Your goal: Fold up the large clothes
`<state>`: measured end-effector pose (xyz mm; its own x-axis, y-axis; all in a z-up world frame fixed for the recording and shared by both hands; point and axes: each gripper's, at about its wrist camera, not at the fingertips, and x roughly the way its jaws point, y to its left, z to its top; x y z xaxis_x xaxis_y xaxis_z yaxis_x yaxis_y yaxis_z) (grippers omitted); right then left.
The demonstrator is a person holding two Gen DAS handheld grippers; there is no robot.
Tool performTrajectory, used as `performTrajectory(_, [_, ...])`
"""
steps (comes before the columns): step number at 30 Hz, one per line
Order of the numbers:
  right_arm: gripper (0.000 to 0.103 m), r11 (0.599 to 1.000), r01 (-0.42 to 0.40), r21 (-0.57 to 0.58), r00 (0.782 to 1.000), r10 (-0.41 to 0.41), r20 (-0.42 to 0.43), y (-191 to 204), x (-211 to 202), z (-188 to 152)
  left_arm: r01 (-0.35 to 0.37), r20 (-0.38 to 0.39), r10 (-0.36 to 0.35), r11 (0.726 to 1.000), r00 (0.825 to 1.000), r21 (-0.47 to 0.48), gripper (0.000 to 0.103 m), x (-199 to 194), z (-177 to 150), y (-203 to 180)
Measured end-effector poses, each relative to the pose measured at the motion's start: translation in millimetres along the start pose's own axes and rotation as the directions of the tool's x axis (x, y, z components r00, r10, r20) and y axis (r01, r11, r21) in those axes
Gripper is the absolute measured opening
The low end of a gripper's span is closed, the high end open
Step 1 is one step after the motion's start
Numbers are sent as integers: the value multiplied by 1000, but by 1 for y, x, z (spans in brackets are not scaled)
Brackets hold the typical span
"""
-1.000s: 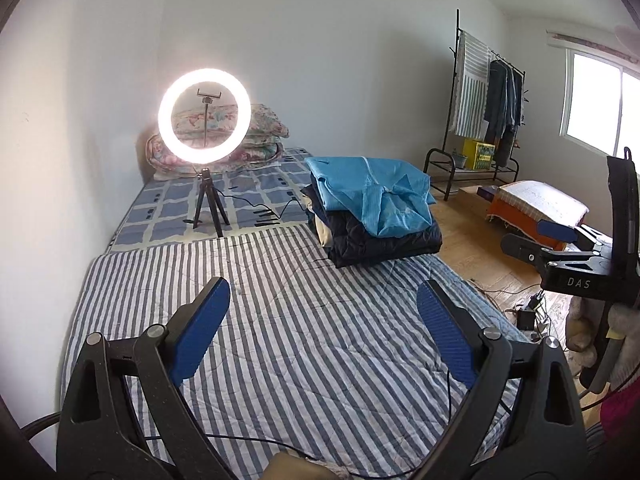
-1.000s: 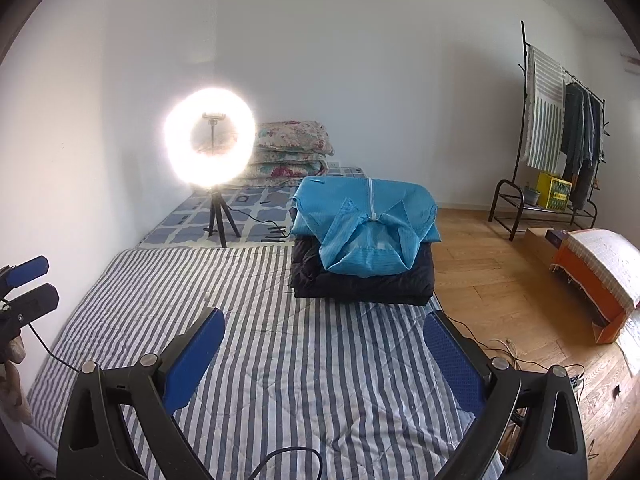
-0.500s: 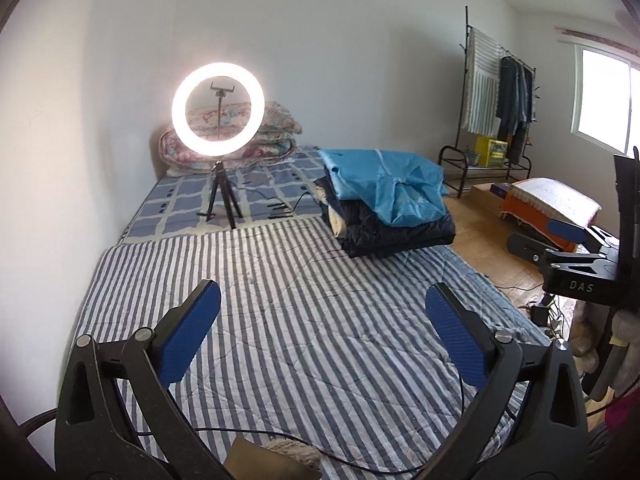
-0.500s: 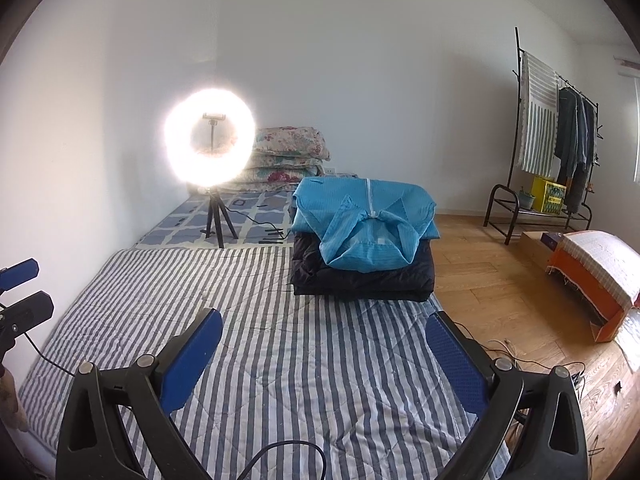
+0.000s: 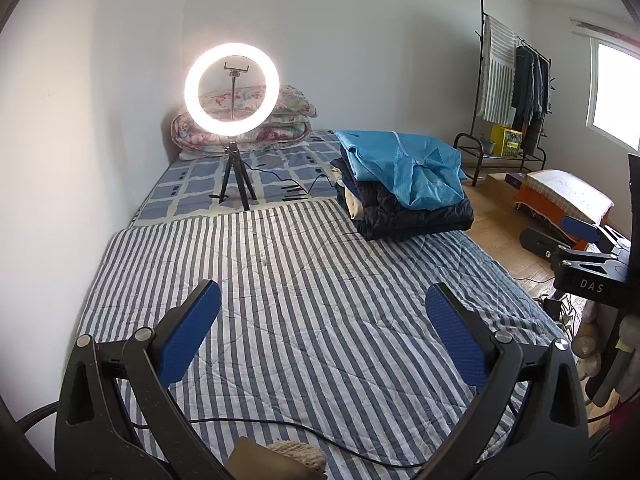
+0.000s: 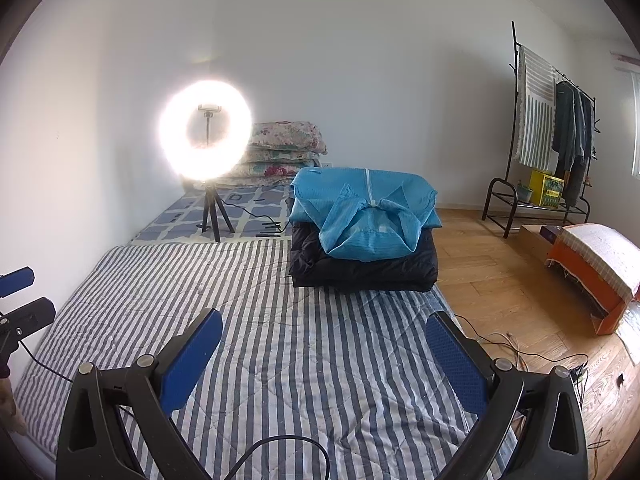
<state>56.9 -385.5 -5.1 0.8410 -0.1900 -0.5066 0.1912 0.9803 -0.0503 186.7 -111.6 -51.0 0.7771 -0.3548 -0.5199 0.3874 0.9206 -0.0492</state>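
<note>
A stack of folded clothes sits at the far right of the bed, a blue garment [image 5: 404, 168] [image 6: 364, 216] on top of a dark padded jacket [image 5: 412, 216] [image 6: 360, 268]. The striped quilt [image 5: 320, 280] [image 6: 280, 300] spreads flat in front of it. My left gripper [image 5: 322, 300] hovers open over the quilt's near part, with nothing between its blue pads. My right gripper [image 6: 324, 324] is also open and empty, over the quilt's right half. Each gripper shows at the edge of the other's view: the right gripper [image 5: 560, 236] and the left gripper [image 6: 20, 300].
A lit ring light on a tripod [image 5: 231, 88] [image 6: 206, 132] stands on the checked sheet behind the quilt, with folded floral quilts [image 5: 296, 104] at the wall. A clothes rack [image 5: 516, 80], an orange box [image 6: 592, 276] and floor cables [image 6: 520, 344] lie to the right.
Both grippers have sunk a little toward the bed. The left wrist view has tipped down and swung slightly left, and the left jaws stand a touch wider.
</note>
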Motion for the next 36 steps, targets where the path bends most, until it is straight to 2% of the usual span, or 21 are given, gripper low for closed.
performTrajectory(24, [103,1000,-8,3,1000,8,-11,6,3,-3,8,19,-8,1000,1000,12,103,-12,0,2])
performTrajectory(36, [103,1000,-8,16,1000,9,-9,4,2,-3,-10,15,10,999,1000,35,103,-13,0,0])
